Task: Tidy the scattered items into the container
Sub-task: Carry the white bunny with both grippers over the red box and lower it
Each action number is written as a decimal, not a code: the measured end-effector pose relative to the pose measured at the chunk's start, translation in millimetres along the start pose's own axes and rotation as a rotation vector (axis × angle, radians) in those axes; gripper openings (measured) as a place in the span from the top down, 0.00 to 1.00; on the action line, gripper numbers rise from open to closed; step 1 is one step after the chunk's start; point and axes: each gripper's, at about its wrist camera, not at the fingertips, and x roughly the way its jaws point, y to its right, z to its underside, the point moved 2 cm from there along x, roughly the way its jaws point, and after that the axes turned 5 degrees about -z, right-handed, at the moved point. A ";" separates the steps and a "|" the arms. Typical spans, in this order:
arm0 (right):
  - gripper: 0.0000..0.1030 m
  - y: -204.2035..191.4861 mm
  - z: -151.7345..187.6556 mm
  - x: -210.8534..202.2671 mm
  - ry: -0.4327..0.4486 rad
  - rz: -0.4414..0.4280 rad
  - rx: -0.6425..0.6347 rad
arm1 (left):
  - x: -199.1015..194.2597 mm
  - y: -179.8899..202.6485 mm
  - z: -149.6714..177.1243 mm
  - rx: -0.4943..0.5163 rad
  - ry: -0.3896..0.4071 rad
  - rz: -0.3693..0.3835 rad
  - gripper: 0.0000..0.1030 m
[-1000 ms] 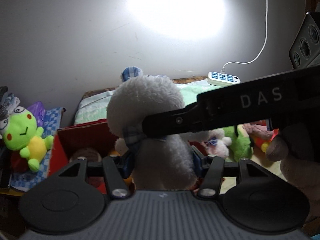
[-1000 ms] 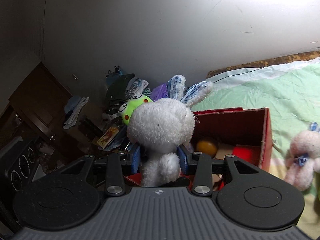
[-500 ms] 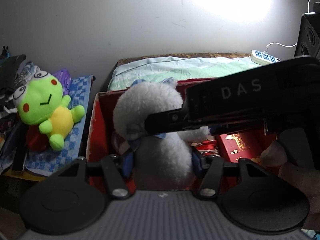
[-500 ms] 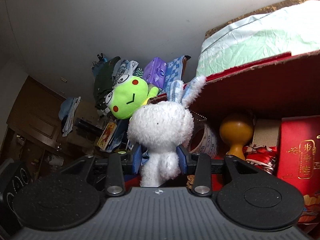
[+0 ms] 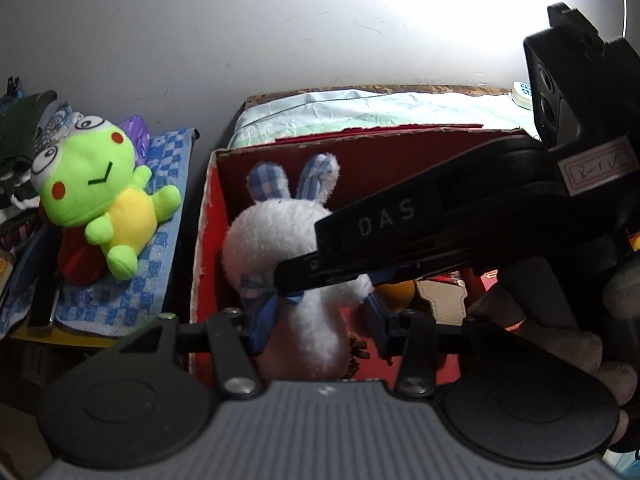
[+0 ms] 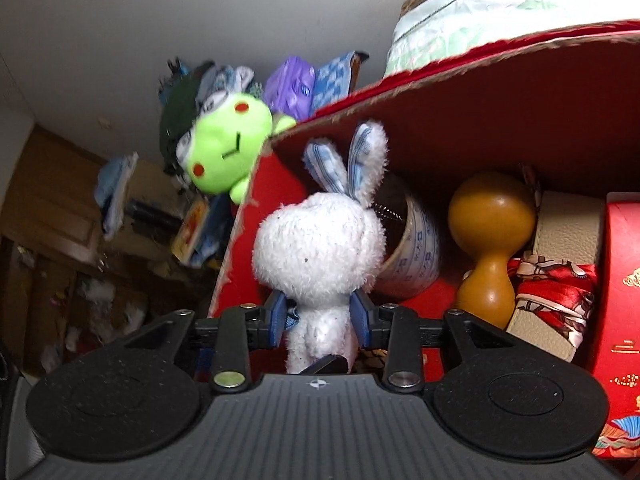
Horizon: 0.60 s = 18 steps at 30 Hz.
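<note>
White plush rabbit [image 6: 320, 256] between both grippers' fingers [image 6: 362, 314]

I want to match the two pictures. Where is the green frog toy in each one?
Left wrist view: the green frog toy lies at the left on a blue checked cloth, outside the red box.
Right wrist view: frog upper left, behind the box's corner.
Shared landmark: the white bunny.
</note>
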 end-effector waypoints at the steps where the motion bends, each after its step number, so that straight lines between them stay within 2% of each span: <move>1: 0.64 -1.8 0.2 2.0 -0.014 0.009 -0.019 | 1.4 -1.6 1.1 -0.013 -0.008 0.003 0.57; 7: 0.57 -2.6 -2.6 10.6 -0.067 0.025 -0.020 | 6.3 -2.5 4.0 -0.041 -0.032 -0.019 0.57; 12: 0.55 -11.8 -0.1 4.6 -0.037 0.060 -0.085 | 8.3 -0.3 3.4 -0.036 -0.039 -0.053 0.55; 14: 0.48 -14.9 -0.3 -1.0 -0.015 0.073 -0.100 | 9.2 0.4 3.4 -0.032 -0.042 -0.063 0.53; 18: 0.48 -15.7 -4.5 -18.0 0.059 0.073 -0.085 | 6.4 -2.2 2.8 -0.058 -0.045 -0.037 0.53</move>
